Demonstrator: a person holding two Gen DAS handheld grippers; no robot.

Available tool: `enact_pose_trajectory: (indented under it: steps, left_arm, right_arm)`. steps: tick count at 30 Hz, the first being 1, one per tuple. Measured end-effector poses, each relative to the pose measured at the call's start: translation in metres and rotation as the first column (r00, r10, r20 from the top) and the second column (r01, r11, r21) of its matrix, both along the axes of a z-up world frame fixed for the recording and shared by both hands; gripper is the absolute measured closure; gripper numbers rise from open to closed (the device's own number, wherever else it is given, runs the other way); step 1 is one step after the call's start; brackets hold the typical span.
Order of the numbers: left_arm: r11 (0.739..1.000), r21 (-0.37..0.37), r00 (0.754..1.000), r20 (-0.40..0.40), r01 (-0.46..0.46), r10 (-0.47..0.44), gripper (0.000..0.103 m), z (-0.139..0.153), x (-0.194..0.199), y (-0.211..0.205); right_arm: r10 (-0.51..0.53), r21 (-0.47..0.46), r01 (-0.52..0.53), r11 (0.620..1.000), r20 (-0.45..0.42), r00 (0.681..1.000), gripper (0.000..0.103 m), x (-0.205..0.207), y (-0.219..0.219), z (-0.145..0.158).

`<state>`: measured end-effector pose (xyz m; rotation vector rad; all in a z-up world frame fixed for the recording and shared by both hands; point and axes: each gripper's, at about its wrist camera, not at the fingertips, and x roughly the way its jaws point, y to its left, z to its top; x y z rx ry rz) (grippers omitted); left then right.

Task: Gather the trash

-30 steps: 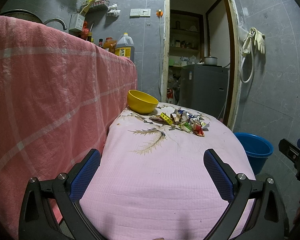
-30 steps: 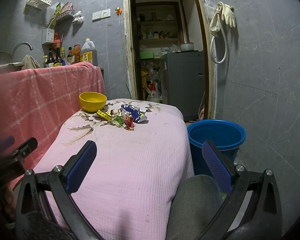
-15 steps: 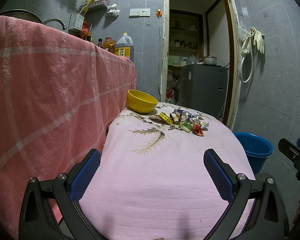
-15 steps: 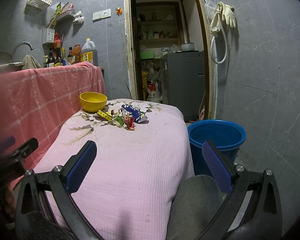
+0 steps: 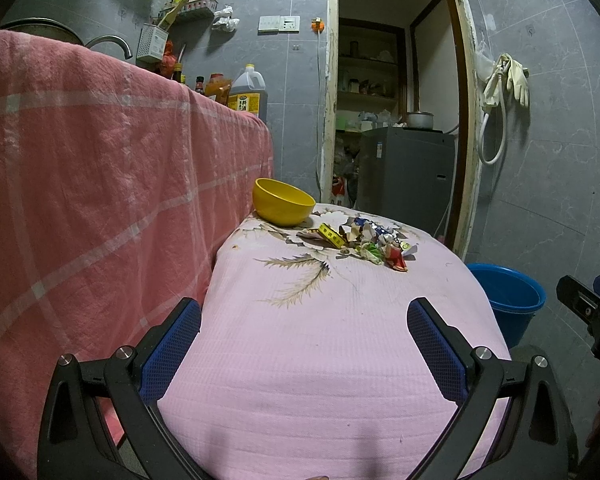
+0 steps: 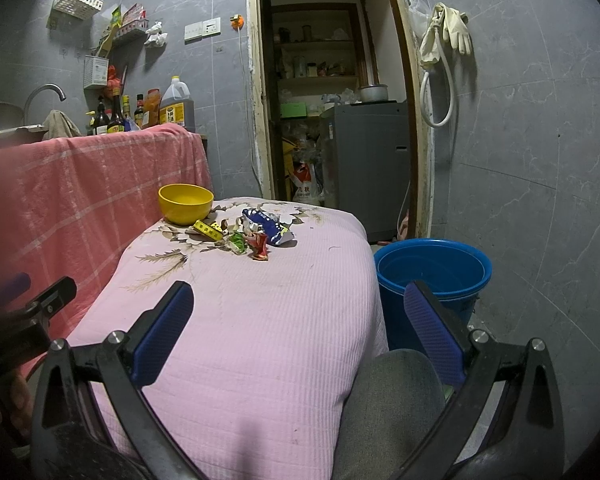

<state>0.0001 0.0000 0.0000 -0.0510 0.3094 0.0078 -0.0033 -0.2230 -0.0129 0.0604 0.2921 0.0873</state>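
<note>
Nothing has shifted since a second ago: both grippers sit at the near edge of the pink-covered table (image 5: 324,344), and the pile has not been touched.

Working from your left, the left gripper (image 5: 304,344) is spread wide and empty, jaws apart over the bare cloth. Ahead at 12 o'clock stands the yellow bowl (image 5: 283,202); just beside it, toward 1 o'clock, lies the heap of wrappers (image 5: 364,240), well apart from your fingers. In the right view the right gripper (image 6: 300,332) is likewise released and carries nothing, with the wrappers (image 6: 256,232) at 11 o'clock and the blue bucket (image 6: 434,268) on the floor at 2 o'clock, beside the table.

The step in hand looks like the reach toward the pile. Go for an outlying piece, such as the red wrapper (image 6: 259,245) at the near edge, rather than the whole heap. Come in low, one finger on each side, and pinch the crumpled bulk, not a loose flap. Mind the bowl, which stands close behind the heap, and do not drag the cloth.
</note>
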Motion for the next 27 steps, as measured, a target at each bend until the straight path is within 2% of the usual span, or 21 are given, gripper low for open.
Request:
enact_pose_trajectory:
  steps: [27]
  left_arm:
    - [1.000,0.001,1.000,-0.005,-0.002,0.002,0.002,-0.0002,0.0000,-0.0001]
  right_arm:
    - [0.002,0.000,-0.002,1.000,-0.003,1.000,0.000,0.0013,0.0023,-0.0013]
